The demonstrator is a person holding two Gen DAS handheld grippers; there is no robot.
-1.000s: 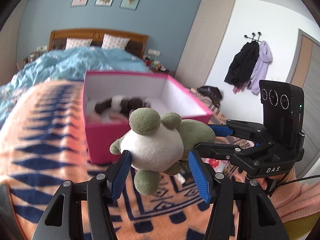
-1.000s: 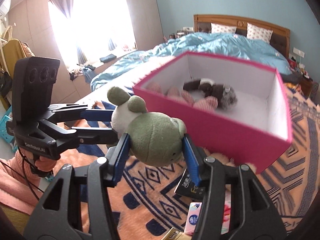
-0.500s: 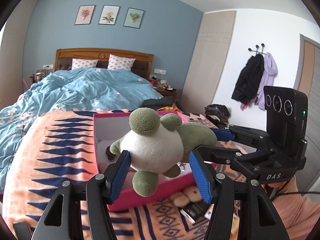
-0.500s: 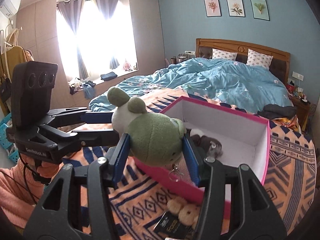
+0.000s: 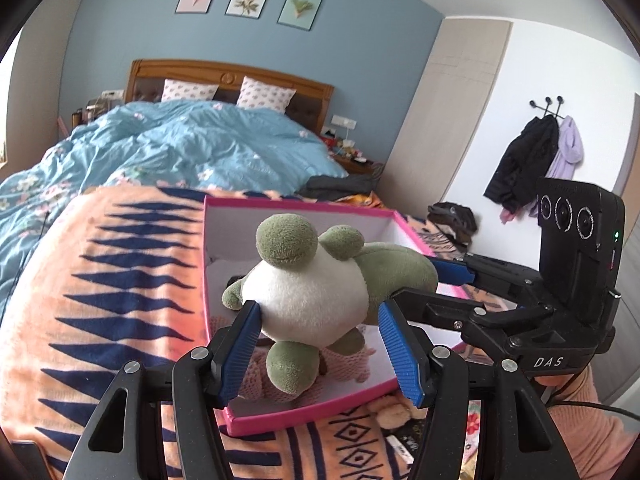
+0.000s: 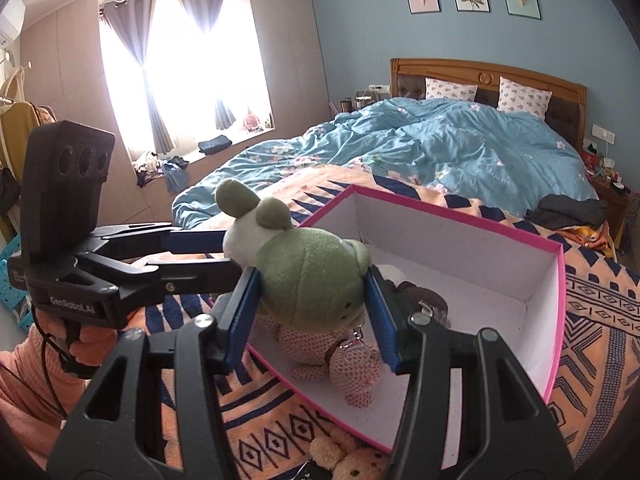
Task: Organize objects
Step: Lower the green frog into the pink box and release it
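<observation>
A green and white frog plush [image 5: 308,300] hangs in the air over the near end of an open pink box [image 5: 304,205], white inside. My left gripper [image 5: 319,308] is shut on its white belly, the blue pads [image 5: 240,344] at either side. From the right, my right gripper [image 6: 312,276] is shut on the green head [image 6: 316,276]; its fingers [image 5: 452,273] also show in the left wrist view. The left gripper [image 6: 196,254] reaches in from the left in the right wrist view. In the box [image 6: 460,216] lie a pink knitted plush [image 6: 352,364] and a dark brown plush [image 6: 424,298].
The box rests on an orange and navy patterned blanket [image 5: 120,280] at the foot of a bed with a blue duvet [image 6: 440,152]. A small tan bear plush [image 6: 348,456] and a black booklet [image 5: 404,436] lie on the blanket before the box. A person's hands in peach sleeves [image 6: 24,392] hold both grippers.
Both grippers have risen and carried the frog plush forward, from in front of the box's near wall to above its inside. Both grips are unchanged.
</observation>
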